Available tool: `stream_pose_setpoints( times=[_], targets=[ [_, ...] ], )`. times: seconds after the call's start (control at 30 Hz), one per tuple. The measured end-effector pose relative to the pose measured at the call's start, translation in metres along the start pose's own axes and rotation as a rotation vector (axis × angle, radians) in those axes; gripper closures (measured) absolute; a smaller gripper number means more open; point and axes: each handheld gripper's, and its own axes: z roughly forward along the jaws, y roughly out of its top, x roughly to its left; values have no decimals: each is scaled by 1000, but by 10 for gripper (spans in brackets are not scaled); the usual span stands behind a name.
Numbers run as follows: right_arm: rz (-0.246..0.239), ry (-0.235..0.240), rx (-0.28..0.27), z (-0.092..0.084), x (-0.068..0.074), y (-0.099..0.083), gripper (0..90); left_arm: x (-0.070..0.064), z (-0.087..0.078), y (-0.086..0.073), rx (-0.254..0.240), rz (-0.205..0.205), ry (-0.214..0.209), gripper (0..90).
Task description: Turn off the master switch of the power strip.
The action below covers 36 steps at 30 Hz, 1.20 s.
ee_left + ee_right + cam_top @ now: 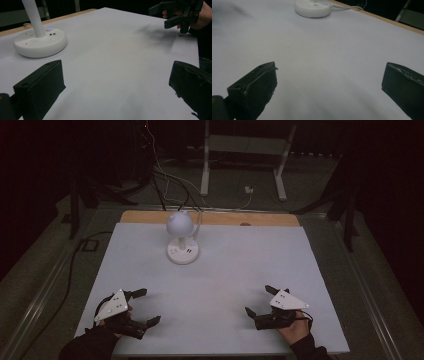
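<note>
A white desk lamp with a round head and a round base stands at the back middle of the white table. Its base carries sockets and a small lit button; the same base is far ahead in the right gripper view. My left gripper rests near the front left corner, jaws wide apart and empty. Near the front right my right gripper is open too, nothing between its jaws. Both point inward across the bare board. The right gripper and its hand appear far off in the left gripper view.
A wooden strip runs along the table's back edge. The lamp's white cable leads off the back. On the dark floor behind lie cables and a white metal stand. Dark surroundings flank both sides.
</note>
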Motion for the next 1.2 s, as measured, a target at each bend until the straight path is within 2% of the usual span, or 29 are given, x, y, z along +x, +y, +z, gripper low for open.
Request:
stream_pose_setpoints(
  times=[0.07,0.2,0.33,0.57,0.83,1.03,1.1,1.2],
  targets=[
    [2,-14,-6,-1,0,1,0,0,0,0,-1,0,-2,4],
    [14,-13,-5,-2,0,1,0,0,0,0,-4,-2,-4,4],
    [5,-19,23,1,2,0,0,0,-1,0,-4,-6,-2,4],
    [24,-32,51,1,4,1,7,0,-1,1,-11,-12,-8,4],
    [31,-13,71,2,8,7,6,0,-1,1,-17,-12,-7,4],
    [41,27,68,1,11,18,0,0,-1,1,-15,-16,-7,4],
    [22,24,73,2,11,21,0,0,-1,1,-15,-15,-9,4],
    [23,31,69,2,10,27,0,0,0,1,-14,-16,-11,4]
  ],
)
